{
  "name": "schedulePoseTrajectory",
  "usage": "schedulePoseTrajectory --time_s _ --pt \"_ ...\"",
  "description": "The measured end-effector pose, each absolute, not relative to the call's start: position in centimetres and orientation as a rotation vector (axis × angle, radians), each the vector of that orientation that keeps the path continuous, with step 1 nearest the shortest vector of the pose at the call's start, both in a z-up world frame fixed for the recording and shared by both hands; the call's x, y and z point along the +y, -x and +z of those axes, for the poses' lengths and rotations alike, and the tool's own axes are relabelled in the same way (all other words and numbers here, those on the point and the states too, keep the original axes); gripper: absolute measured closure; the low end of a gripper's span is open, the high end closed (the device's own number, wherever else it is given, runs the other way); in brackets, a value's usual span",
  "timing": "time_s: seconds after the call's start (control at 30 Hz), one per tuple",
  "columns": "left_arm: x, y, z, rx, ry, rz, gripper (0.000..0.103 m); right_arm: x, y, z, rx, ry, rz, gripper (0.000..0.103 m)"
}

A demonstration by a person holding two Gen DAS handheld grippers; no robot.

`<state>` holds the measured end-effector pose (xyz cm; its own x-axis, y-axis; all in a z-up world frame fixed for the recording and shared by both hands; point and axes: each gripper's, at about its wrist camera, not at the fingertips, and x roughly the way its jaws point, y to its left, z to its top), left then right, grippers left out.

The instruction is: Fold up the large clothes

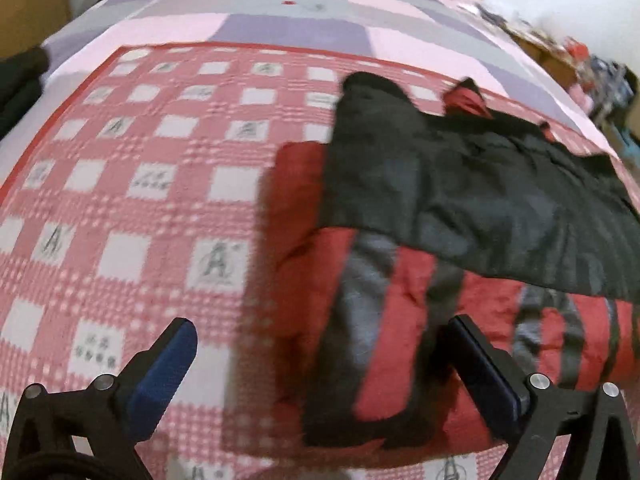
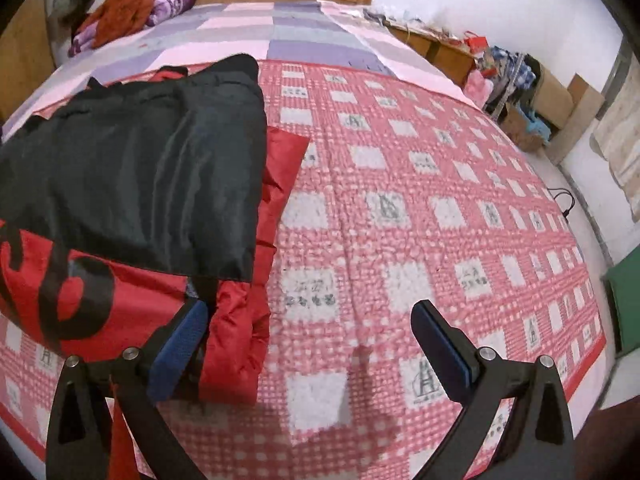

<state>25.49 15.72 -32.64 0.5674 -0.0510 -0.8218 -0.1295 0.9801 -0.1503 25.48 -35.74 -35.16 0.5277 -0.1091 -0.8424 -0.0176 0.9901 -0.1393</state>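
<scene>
A large red and black padded jacket (image 1: 420,240) lies partly folded on the bed, its black lining side folded over the red shell with black markings. In the right wrist view the jacket (image 2: 132,184) fills the left side. My left gripper (image 1: 320,364) is open, with the jacket's near left edge between its blue pads. My right gripper (image 2: 310,340) is open; its left pad (image 2: 180,348) touches the jacket's red near right corner.
The bed is covered by a pink and white checked blanket (image 2: 420,220) over a purple and pink quilt (image 2: 280,28). Orange and purple clothes (image 2: 132,8) lie by the wooden headboard. Boxes and clutter (image 2: 512,80) stand on the floor beyond the bed's right side.
</scene>
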Motion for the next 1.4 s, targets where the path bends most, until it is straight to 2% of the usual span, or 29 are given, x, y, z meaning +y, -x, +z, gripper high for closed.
schedulePoseTrajectory --time_s 0.2,0.5,0.67,0.8,1.0,1.2,1.23,1.27,1.4 --pt "17.9 -23.8 -32.0 0.981 0.269 0.110 0.001 -36.2 -25.3 -34.9 1.029 0.098 -0.067 0.001" --pt "15.4 -26.3 -29.2 0.941 0.262 -0.046 0.002 -33.6 -23.3 -31.7 0.989 0.147 -0.025 0.001" --pt "15.4 -30.3 -33.3 1.107 0.203 -0.011 0.000 -32.7 -23.8 -31.2 0.984 0.160 -0.020 0.001" --pt "17.2 -31.3 -36.6 1.179 0.364 -0.065 0.000 -33.2 -24.9 -31.6 1.007 0.169 -0.034 0.001" --pt "17.8 -31.1 -39.1 1.201 0.489 -0.079 0.000 -34.1 -25.4 -32.6 1.044 0.142 -0.042 0.001" --pt "15.7 -32.0 -38.9 1.215 0.370 -0.080 0.000 -35.2 -25.7 -33.3 1.066 0.061 -0.015 0.001" --pt "15.4 -32.1 -38.8 1.217 0.361 -0.085 0.002 -35.4 -25.8 -33.4 1.072 0.041 -0.004 0.001" --pt "15.0 -32.1 -38.5 1.207 0.360 -0.106 0.012 -35.7 -25.9 -33.4 1.079 0.016 0.012 0.001" --pt "12.7 -32.2 -36.9 1.176 0.261 -0.099 0.031 -36.5 -26.6 -33.2 1.087 -0.026 0.048 0.001"
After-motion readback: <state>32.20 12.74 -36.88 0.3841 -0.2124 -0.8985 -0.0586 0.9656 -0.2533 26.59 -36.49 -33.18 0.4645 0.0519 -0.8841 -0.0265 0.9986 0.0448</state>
